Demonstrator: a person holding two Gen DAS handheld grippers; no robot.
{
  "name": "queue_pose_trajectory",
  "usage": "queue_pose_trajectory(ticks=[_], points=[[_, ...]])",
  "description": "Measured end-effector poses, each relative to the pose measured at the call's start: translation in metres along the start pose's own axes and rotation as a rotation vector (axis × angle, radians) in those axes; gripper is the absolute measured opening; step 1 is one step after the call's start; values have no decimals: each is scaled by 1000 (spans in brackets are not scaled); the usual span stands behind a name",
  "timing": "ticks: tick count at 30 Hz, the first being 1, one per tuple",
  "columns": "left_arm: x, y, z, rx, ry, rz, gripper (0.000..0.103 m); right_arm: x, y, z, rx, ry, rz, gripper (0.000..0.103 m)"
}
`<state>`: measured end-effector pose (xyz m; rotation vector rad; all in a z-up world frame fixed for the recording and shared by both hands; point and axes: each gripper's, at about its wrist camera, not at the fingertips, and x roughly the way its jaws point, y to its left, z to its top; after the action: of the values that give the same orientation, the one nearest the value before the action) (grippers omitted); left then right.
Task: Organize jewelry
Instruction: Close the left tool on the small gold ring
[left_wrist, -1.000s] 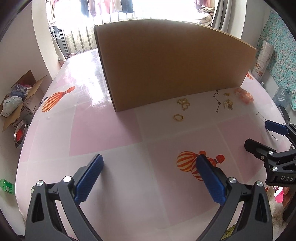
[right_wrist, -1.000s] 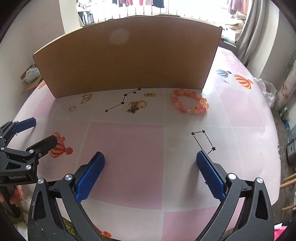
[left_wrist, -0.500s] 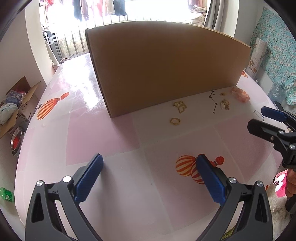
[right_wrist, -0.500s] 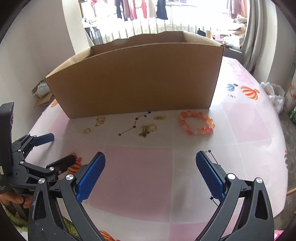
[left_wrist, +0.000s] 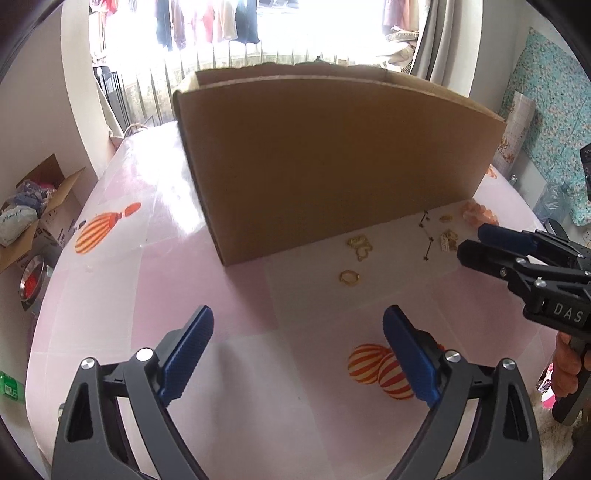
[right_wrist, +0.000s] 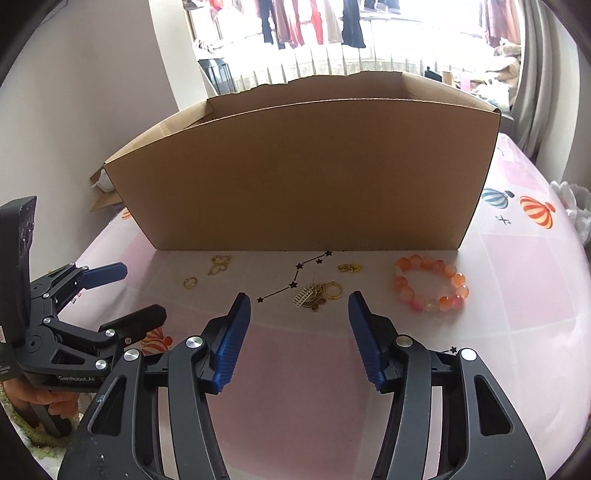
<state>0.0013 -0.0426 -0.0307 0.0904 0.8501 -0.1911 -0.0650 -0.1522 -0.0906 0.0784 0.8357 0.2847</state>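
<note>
Currently, jewelry is laid out on the pink table (right_wrist: 517, 314) before a cardboard box (right_wrist: 303, 177): beaded bracelet (right_wrist: 430, 284), gold butterfly charm cluster (right_wrist: 317, 295), small gold ring (right_wrist: 190, 282). Right gripper (right_wrist: 299, 332) and left gripper (left_wrist: 295, 358) are held with fingers spread apart, nothing grasped.

Pink checkered tabletop (right_wrist: 517, 314) with balloon prints, and a big open cardboard box (right_wrist: 306, 173) sits on it straight ahead of the right claw (right_wrist: 299, 325). Just past its tips is a gold butterfly charm cluster (right_wrist: 317, 295), with a peach bead bracelet (right_wrist: 430, 288) off to the right. A small gold ring (right_wrist: 190, 282) and gold pendant (right_wrist: 219, 263) lie to the left.
</note>
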Motion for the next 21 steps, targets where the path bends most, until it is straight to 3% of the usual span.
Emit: queue_pose_trajectory(ticks=[4,13,21], points=[[1,-16,9,84,-28,-17,70,4,-2,1,14,6,19,49],[21,-28,19,166,32,-53,23,11,-7,1,39,25,24,49],[26,-31,21,157,41,-71,14,12,-10,0,57,22,26,48]])
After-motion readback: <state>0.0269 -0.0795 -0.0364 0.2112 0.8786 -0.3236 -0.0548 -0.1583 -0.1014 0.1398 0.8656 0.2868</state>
